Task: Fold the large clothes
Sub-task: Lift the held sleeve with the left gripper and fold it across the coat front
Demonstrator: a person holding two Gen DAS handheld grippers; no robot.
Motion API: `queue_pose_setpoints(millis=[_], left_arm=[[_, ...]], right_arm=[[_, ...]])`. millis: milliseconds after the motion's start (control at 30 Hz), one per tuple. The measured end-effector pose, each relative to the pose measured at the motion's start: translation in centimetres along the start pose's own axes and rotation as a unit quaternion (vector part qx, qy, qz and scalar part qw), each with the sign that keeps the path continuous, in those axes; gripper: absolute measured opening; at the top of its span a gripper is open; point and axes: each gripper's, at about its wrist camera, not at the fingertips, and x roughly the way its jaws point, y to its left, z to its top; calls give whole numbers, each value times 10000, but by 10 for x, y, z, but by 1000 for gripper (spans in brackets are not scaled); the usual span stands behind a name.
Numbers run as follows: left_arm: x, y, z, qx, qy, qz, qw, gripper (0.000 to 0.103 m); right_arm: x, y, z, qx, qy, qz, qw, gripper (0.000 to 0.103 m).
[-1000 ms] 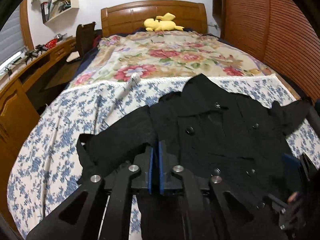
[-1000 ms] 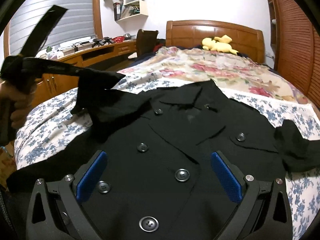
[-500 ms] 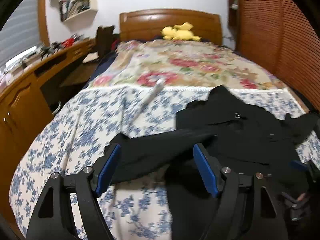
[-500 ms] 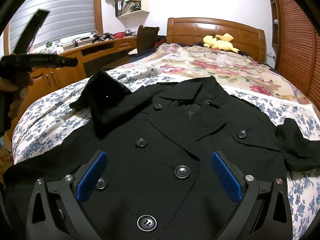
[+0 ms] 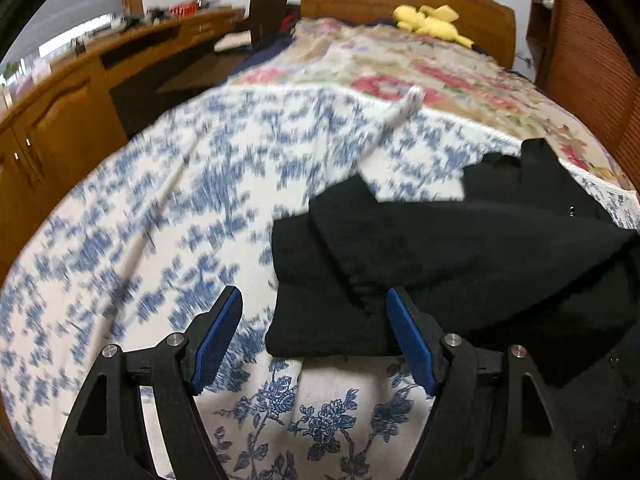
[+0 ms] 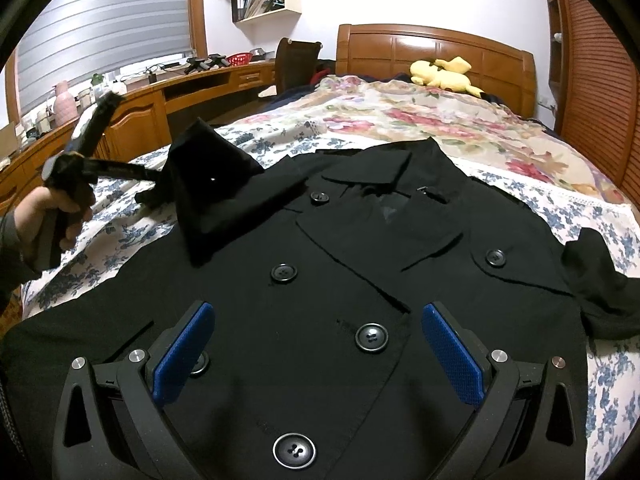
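Bed [image 6: 580, 208] with blue-flowered sheet, wooden headboard [image 6: 436, 48] and yellow plush [image 6: 444, 74] beyond both fingers. Black coat [image 6: 360, 280] beneath right gripper [image 6: 320, 356], fingers apart, empty. Left gripper [image 5: 316, 340] likewise; folded sleeve [image 5: 360, 248] just ahead.

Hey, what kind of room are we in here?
Almost certainly a bedroom: a bed with a wooden headboard and floral bedspread, a yellow plush toy by the headboard, and a built-in wooden desk under the window. A black coat lies on the bed.
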Motion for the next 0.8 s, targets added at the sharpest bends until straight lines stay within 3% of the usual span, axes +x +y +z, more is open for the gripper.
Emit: queue_pose_setpoints(millis=[300,367,433,500,600,800], left_arm=[[32,-4,-13,-101,465,-20,9989,73],[33,-5,-11,-82,472,-100,9988,57],[30,-9,-9,-12,484,-91,9988,33],[24,-16,-5,210,410,89,9989,20],[-3,-32,5,646,-41,640,9959,13],[-65,-62,26,848,-701,448,9929,10]], right_arm=[[-4,-3,0,31,-17,8,10000,103],[-3,-1,0,27,-30,-4,10000,103],[-4,0,0,16,-45,-21,10000,103],[-6,0,0,4,-60,-36,10000,103],[-12,0,-1,-18,-111,-65,9999,103],[-34,-4,-5,-33,-281,-87,9996,103]])
